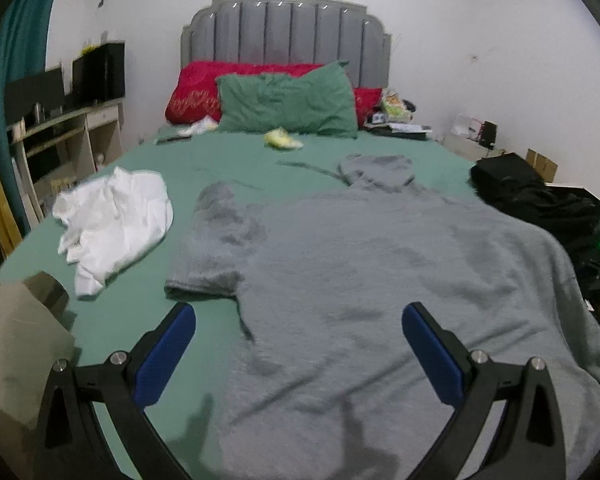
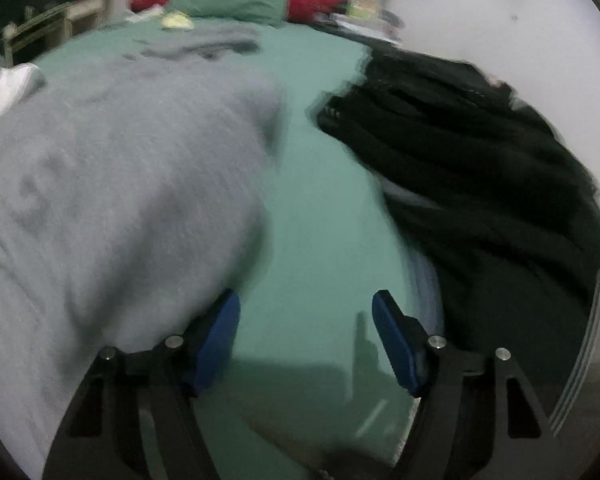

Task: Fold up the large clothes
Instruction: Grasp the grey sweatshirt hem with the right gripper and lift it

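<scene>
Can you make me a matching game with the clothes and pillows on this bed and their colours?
Things:
1. sweater
2. shirt
3. front pillow
4. back pillow

Colours:
A. red
B. white
C. grey
D. green

Right pairs: 1-C, 2-B, 3-D, 4-A
</scene>
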Demonstrator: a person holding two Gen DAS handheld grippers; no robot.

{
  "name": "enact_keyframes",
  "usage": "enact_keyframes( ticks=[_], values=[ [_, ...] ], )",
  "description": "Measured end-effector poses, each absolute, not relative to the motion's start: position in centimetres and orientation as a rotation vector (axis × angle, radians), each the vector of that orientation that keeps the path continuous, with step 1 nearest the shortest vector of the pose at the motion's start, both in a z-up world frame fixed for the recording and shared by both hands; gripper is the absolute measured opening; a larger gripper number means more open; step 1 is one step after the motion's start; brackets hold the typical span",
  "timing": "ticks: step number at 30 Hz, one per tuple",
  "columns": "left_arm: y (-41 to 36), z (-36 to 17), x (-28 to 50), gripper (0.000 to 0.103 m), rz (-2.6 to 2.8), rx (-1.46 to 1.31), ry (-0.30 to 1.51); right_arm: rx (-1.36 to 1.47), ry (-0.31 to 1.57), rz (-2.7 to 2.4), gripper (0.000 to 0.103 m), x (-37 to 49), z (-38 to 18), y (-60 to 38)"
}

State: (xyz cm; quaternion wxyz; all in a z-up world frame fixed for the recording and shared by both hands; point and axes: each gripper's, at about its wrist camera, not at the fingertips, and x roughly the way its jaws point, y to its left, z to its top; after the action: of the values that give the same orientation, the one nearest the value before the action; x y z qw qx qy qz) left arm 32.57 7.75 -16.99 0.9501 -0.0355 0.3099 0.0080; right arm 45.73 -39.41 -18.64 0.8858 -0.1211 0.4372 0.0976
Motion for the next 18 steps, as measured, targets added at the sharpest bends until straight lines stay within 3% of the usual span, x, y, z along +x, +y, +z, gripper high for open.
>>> enact_keyframes(
  ticks=[9,13,15,16,18],
  values=[
    [11.8,-18.0,34.0,0.103,-0.002,-0.173,0.685,-0.207,0.862,0.423,0.077,52.1,-20.0,-25.2],
    [12.4,-18.1,34.0,0.103,-0.016,-0.223,0.702,-0.235,0.760,0.328,0.076,48.9,-17.9,-26.2],
    [12.4,-18.0,33.8,0.103,-0.026,-0.233,0.704,-0.286,0.667,0.257,0.082,46.4,-16.7,-27.7],
    [12.3,-18.0,33.8,0.103,-0.030,-0.235,0.704,-0.288,0.644,0.221,0.091,45.5,-16.3,-28.9],
    [12.3,-18.1,33.8,0.103,-0.040,-0.240,0.707,-0.232,0.670,0.173,0.093,45.2,-16.4,-32.0]
  ],
)
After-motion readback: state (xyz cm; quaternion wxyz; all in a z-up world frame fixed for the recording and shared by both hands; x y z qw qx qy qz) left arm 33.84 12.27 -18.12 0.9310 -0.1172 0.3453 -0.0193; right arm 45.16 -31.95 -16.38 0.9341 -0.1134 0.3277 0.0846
